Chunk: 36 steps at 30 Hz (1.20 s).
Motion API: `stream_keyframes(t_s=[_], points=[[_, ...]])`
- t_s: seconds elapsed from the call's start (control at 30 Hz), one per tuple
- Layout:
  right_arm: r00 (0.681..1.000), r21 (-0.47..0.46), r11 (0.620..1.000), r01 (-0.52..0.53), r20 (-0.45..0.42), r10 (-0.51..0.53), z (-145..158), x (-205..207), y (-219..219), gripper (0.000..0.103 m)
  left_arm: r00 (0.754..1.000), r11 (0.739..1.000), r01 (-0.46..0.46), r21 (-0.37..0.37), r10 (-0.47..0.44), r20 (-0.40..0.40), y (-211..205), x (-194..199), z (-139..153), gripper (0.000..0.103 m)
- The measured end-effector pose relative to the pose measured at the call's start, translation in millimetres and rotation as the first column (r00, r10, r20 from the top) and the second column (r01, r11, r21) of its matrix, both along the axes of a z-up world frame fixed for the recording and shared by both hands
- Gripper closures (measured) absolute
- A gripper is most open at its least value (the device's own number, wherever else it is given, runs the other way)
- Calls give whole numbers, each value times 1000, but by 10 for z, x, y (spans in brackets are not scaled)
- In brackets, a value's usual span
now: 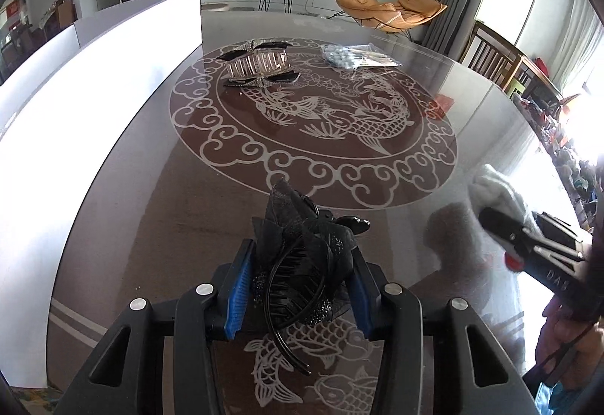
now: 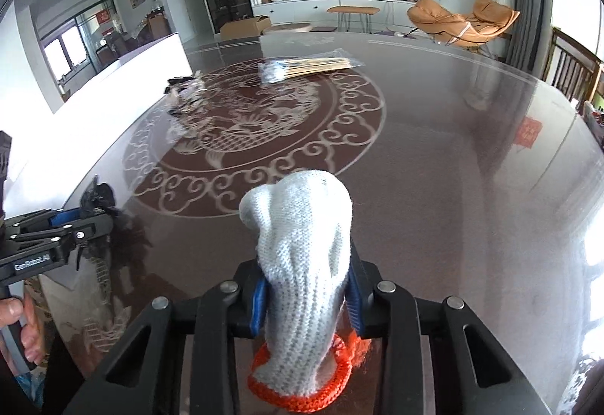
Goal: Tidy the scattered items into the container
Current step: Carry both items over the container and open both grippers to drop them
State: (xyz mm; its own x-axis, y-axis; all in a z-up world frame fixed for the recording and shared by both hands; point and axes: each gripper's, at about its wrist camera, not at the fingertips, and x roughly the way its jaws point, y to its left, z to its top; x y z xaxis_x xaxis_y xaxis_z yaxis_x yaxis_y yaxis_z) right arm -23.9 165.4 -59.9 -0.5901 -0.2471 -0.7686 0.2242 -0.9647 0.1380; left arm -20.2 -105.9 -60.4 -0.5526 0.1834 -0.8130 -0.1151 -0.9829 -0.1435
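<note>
1. Both grippers are loaded! The left gripper (image 1: 300,286) has its blue pads clamped on a black hair clip (image 1: 302,256) trimmed with gauzy fabric, lifted just above the glass table (image 1: 434,120).
2. The right gripper (image 2: 306,296) is pinching a white knit glove (image 2: 302,245) with an orange cuff, fingers closed firmly on its middle.
3. This looks like the carry step: two items picked, neither yet dropped off.
4. The white container (image 1: 94,105) runs along the table's left edge; its inside is hidden from both views, so its contents can't be told.
5. Next, I'd judge, both loads must swing left over that white wall and be released inside.
6. Waiting near the table's centre medallion: a rhinestone hair claw (image 1: 258,66) and a bag of cotton swabs (image 1: 358,56).
</note>
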Motion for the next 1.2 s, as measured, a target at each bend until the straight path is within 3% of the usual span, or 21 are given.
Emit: stream_keyframes(t_s=[0.13, 0.27, 0.37, 0.5, 0.63, 0.7, 0.77, 0.83, 0.9, 1.03, 1.2], points=[[992, -4, 992, -125, -2, 125, 182, -55, -517, 69, 996, 998, -41, 38, 44, -79, -358, 4, 518, 57], [970, -50, 971, -234, -75, 230, 684, -385, -1176, 69, 971, 986, -160, 50, 166, -169, -1157, -85, 1094, 57], [936, -76, 939, -336, -135, 324, 1092, -699, -1865, 69, 946, 965, -259, 36, 261, -190, -1835, -309, 1315, 57], [891, -75, 893, -444, -143, 431, 1386, -1245, -2922, 69, 930, 938, -347, -8, 343, -136, -2571, -784, 1306, 57], [883, -45, 888, -458, -134, 449, 1397, -1774, -3681, 66, 916, 918, -397, -19, 395, -65, -3021, -1141, 1115, 57], [890, -63, 889, -454, -79, 449, 1300, -1996, -3920, 61, 909, 909, -416, -24, 416, -25, -3147, -1259, 984, 56], [898, -63, 897, -437, 32, 439, 1106, -2207, -4122, 52, 901, 901, -432, -24, 433, 23, -3232, -1345, 832, 47], [905, -96, 906, -413, 64, 420, 987, -2321, -4181, 48, 895, 895, -445, -23, 445, 40, -3261, -1362, 740, 32], [922, -134, 916, -379, 34, 386, 971, -2344, -4142, 48, 893, 893, -449, -21, 449, 34, -3253, -1318, 705, 30], [924, -169, 910, -380, -12, 383, 963, -2192, -3917, 47, 905, 904, -426, -38, 426, 2, -3063, -1145, 787, 30], [927, -132, 922, -363, -151, 343, 1039, -1666, -3090, 47, 942, 941, -327, -88, 317, -110, -2394, -797, 1115, 29]])
